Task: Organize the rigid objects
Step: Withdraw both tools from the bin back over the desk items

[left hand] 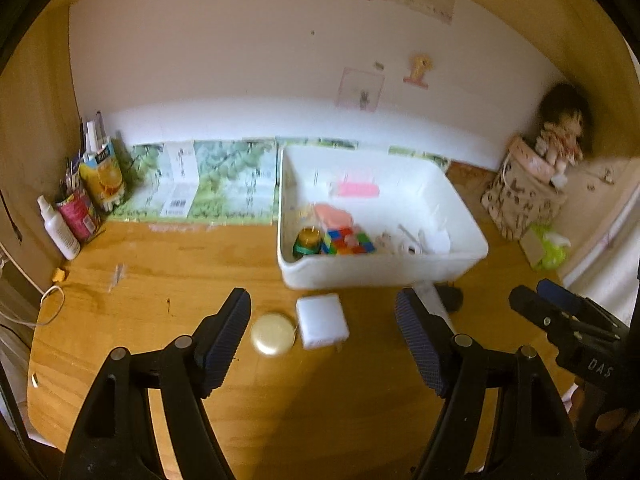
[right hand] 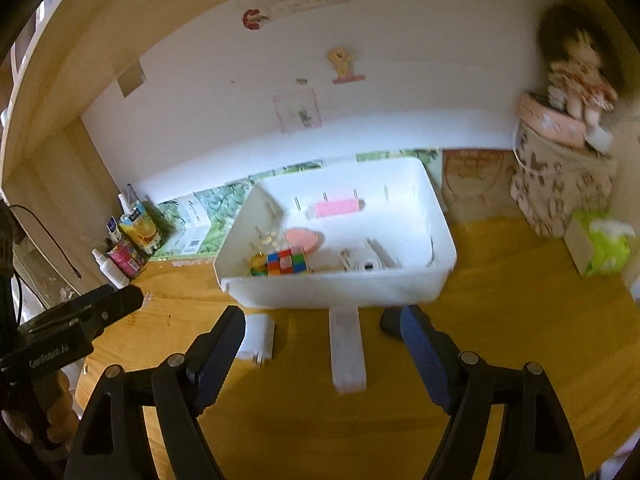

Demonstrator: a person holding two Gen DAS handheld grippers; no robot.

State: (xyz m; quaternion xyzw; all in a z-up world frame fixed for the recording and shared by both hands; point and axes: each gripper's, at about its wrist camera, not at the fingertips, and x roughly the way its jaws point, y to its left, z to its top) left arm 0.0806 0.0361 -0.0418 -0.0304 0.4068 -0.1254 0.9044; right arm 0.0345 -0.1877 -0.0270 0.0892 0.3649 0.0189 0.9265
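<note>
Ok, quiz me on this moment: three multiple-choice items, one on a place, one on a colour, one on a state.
1. Where is the white charger?
A. In the bin
B. On the table in front of the bin
C. Beside the spray bottle

2. What colour is the round tin next to the charger?
A. Gold
B. Blue
C. Black

3. How do the left gripper and right gripper stand?
A. Both shut on a thing
B. Left open, right shut on the cube
C. Both open, holding nothing

Key: 1 B, the charger lies on the wood just outside the near wall of the bin. 2 A, the tin shows a pale gold top. 3 C, each wrist view shows jaws spread wide with only table and loose things between them, no pad pressing on anything.
</note>
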